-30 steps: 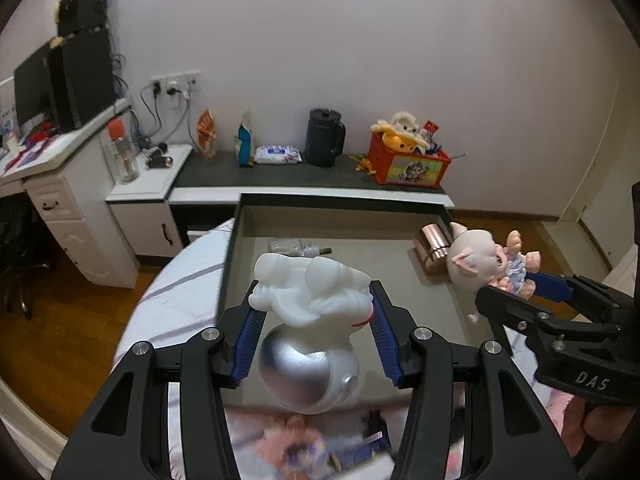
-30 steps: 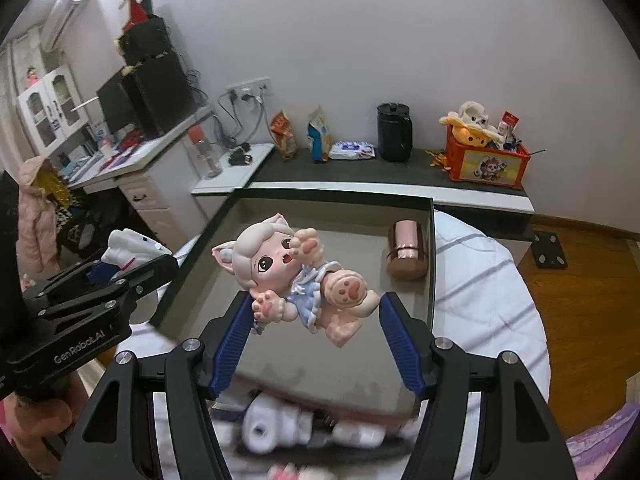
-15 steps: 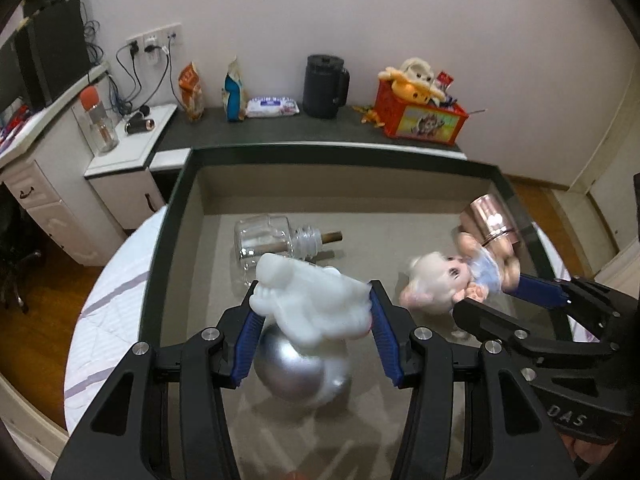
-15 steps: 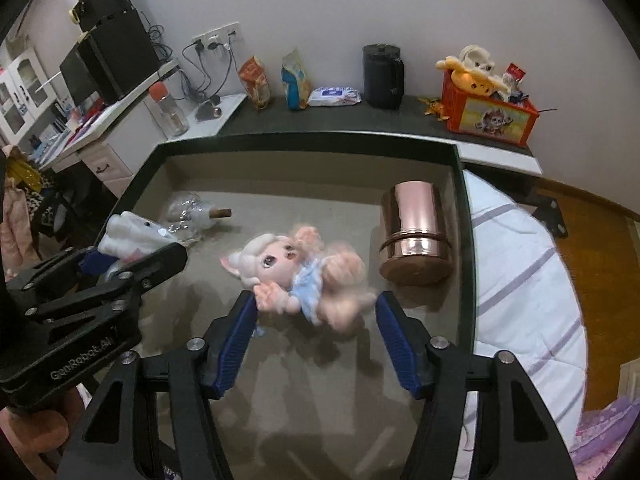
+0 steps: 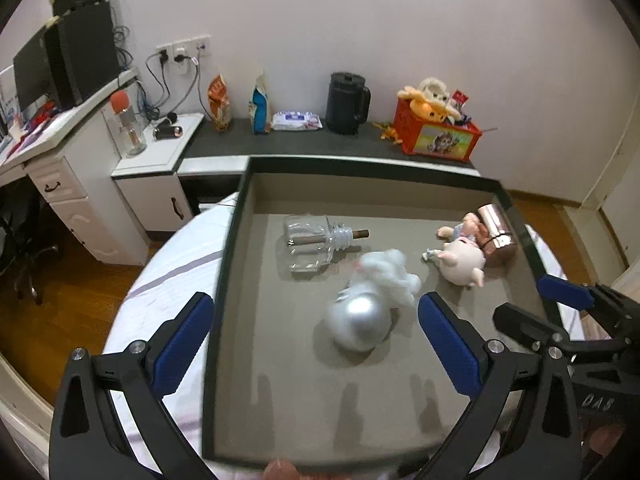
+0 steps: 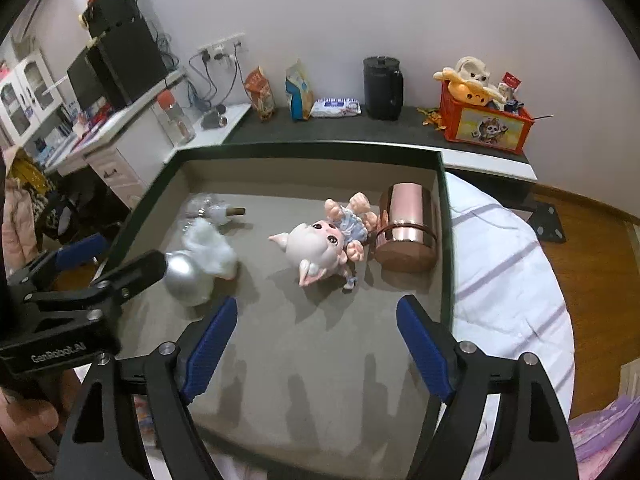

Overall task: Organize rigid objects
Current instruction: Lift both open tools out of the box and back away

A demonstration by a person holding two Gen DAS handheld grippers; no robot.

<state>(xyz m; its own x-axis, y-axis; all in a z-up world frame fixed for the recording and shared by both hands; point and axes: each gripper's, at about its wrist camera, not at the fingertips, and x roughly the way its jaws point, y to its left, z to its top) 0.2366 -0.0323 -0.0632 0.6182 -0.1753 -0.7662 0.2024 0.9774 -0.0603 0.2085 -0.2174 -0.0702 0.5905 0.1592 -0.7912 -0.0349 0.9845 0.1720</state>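
The left gripper [image 5: 316,344] was held above the near part of a shallow dark-rimmed tray with a grey-brown felt floor [image 5: 304,412]; its blue-padded fingers had just been opening and stood wide apart, with nothing pressed between them. Just beyond them, a white figurine with a silver ball-shaped base [image 5: 370,300] lay on the tray floor, blurred in the left view, clear of both pads. The right gripper [image 6: 318,346] was likewise held over the tray, its jaws having just been opening and standing apart around empty space. Ahead of it, a pink pig-eared doll in a pale blue dress [image 6: 326,240] was seen lying on its back on the tray floor, free of the pads. Its feet lay just beside a rose-gold metal canister [image 6: 406,232] lying on its side against the right wall of the tray. A clear glass bottle with a brown stopper [image 5: 316,242] lay on its side further back, near the white figurine. The tray rested on a round table covered with a white striped cloth [image 6: 504,280].
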